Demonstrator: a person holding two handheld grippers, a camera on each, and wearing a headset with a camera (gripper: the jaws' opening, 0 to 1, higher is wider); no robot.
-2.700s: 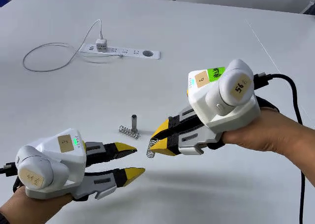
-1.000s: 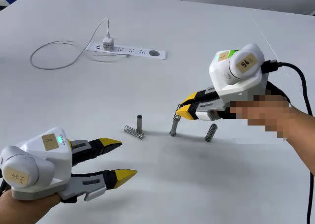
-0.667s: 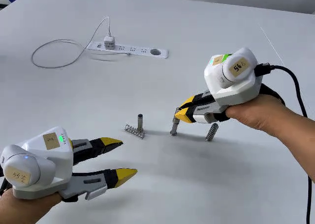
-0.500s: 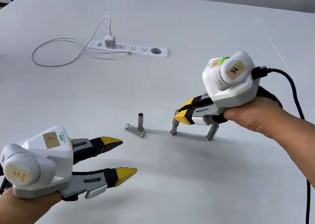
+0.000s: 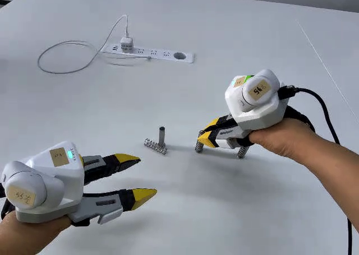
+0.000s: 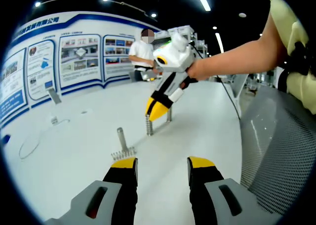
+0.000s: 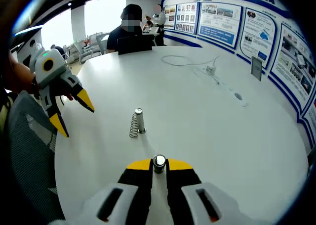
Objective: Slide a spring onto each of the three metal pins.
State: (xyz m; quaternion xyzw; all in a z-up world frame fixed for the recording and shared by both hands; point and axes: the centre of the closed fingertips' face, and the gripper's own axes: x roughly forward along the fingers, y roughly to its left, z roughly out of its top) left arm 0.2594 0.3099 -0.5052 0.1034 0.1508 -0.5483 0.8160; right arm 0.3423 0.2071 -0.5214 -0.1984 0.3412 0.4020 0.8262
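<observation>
Three short metal pins stand in a row on the white table. The left pin (image 5: 161,135) (image 7: 139,117) is bare, and a loose spring (image 5: 152,145) (image 6: 117,154) lies at its foot. The right pin (image 5: 242,152) wears a spring. My right gripper (image 5: 203,139) (image 7: 159,165) is shut on a spring (image 5: 198,147) (image 6: 148,126) threaded over the middle pin, whose top (image 7: 159,160) pokes up between the jaws. My left gripper (image 5: 147,176) (image 6: 162,161) hovers open at the near left, holding nothing, a hand's width from the bare pin.
A white power strip (image 5: 151,53) with a plugged charger and a looped cable (image 5: 61,59) lies at the far left of the table (image 5: 185,210). The right gripper's black cable (image 5: 331,131) trails off to the right. People sit at the table's far side (image 7: 129,32).
My right gripper has come down lower over the middle pin, and the spring sits shorter and nearer the table. The left gripper has stayed open in place.
</observation>
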